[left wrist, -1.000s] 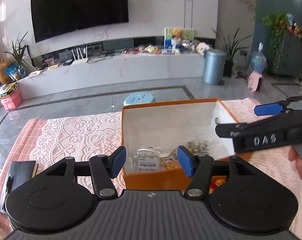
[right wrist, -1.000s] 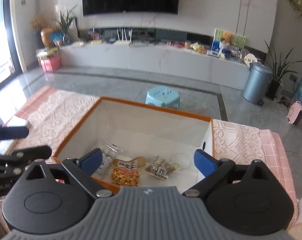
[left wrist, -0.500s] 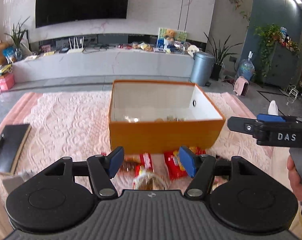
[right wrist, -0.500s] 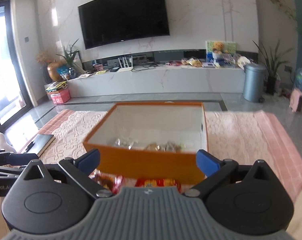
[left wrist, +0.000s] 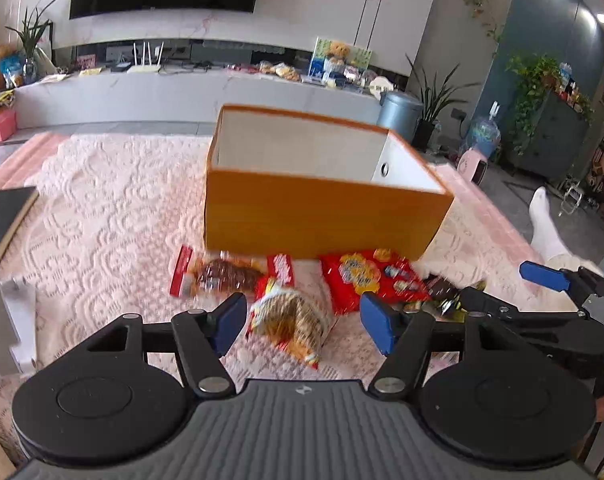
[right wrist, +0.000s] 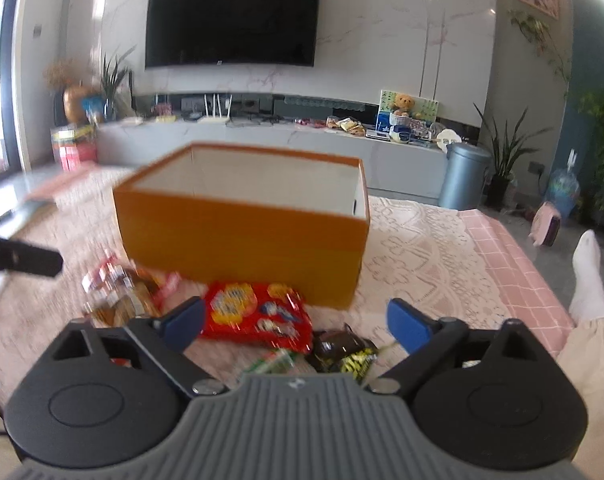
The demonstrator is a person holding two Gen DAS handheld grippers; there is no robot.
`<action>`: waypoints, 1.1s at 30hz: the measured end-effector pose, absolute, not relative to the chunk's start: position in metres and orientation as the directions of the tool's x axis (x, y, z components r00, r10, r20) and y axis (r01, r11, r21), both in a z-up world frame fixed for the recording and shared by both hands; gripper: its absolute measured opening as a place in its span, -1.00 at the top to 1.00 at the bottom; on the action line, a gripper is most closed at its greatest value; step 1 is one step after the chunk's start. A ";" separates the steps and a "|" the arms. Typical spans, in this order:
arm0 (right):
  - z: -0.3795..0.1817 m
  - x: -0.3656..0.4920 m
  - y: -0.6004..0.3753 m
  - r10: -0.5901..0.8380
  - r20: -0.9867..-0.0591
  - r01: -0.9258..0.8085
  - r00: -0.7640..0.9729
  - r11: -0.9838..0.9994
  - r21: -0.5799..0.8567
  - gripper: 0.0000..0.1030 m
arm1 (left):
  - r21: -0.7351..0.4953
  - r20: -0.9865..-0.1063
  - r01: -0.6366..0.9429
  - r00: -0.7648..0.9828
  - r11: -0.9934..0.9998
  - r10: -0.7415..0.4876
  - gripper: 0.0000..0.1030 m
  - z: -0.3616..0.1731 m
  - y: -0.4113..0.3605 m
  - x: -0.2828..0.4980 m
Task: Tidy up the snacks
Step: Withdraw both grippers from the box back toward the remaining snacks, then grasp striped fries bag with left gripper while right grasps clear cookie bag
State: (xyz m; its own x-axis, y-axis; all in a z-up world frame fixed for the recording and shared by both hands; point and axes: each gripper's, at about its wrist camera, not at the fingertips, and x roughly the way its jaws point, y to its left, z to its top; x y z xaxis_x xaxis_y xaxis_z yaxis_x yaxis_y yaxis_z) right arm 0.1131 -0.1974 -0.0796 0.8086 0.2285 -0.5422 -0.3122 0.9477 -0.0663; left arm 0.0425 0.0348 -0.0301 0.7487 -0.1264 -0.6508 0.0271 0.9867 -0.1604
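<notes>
An orange box (left wrist: 326, 216) with a white inside stands on the lace cloth, also in the right wrist view (right wrist: 241, 240). Loose snacks lie in front of it. My left gripper (left wrist: 302, 322) is open, low over a yellow-brown snack bag (left wrist: 289, 320) that shows between its fingers, untouched. A brown-and-red packet (left wrist: 217, 276) lies to its left, a red flat packet (left wrist: 372, 280) to its right. My right gripper (right wrist: 295, 324) hovers over the red packet (right wrist: 257, 316) and a dark packet (right wrist: 342, 354); its jaws are closing, pads clear of both.
A black notebook (left wrist: 5, 216) and a white stand (left wrist: 5, 320) sit at the cloth's left edge. A person's leg in a white sock (right wrist: 586, 272) lies at the right. A green wrapper (right wrist: 269, 362) lies near the right gripper's base.
Both grippers have pulled back from over the box and sunk toward the snacks in front of it. The box's contents are out of sight now. The right jaws have narrowed a little.
</notes>
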 end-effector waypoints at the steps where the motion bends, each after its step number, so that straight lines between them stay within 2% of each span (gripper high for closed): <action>1: -0.085 0.114 -0.195 0.222 -0.549 -0.317 0.806 0.945 -0.084 -0.72 | -0.151 -0.663 0.026 0.739 0.988 -0.121 -0.48 -0.035 0.034 0.044; 5: -0.104 0.118 -0.193 0.226 -0.576 -0.332 0.785 0.939 -0.084 -0.63 | -0.141 -0.687 0.023 0.718 0.990 -0.115 -0.48 -0.047 0.032 0.050; 10: -0.115 0.123 -0.192 0.228 -0.580 -0.343 0.782 0.935 -0.095 -0.63 | -0.140 -0.685 0.031 0.719 0.990 -0.119 -0.49 -0.060 0.027 0.058; 15: -0.118 0.124 -0.193 0.203 -0.572 -0.320 0.795 0.941 -0.111 -0.63 | -0.049 -0.703 0.039 0.709 0.998 -0.062 -0.56 -0.076 0.019 0.071; 18: -0.121 0.130 -0.199 0.168 -0.572 -0.277 0.803 0.955 -0.109 -0.63 | -0.065 -0.698 0.051 0.712 0.997 -0.082 -0.61 -0.080 0.019 0.076; 21: -0.122 0.136 -0.207 0.154 -0.577 -0.236 0.802 0.969 -0.070 -0.48 | -0.069 -0.698 0.052 0.711 0.996 -0.086 -0.63 -0.084 0.019 0.082; 24: -0.124 0.131 -0.204 0.186 -0.583 -0.267 0.791 0.962 -0.055 -0.46 | -0.068 -0.712 0.060 0.696 0.996 -0.090 -0.63 -0.089 0.019 0.088; 27: -0.134 0.125 -0.197 0.232 -0.632 -0.328 0.739 0.944 -0.037 -0.46 | -0.050 -0.736 0.063 0.673 0.997 -0.079 -0.63 -0.098 0.017 0.090; 33: -0.152 0.136 -0.196 0.233 -0.721 -0.325 0.653 0.946 0.011 -0.45 | -0.043 -0.748 0.078 0.658 0.996 -0.083 -0.63 -0.109 0.013 0.093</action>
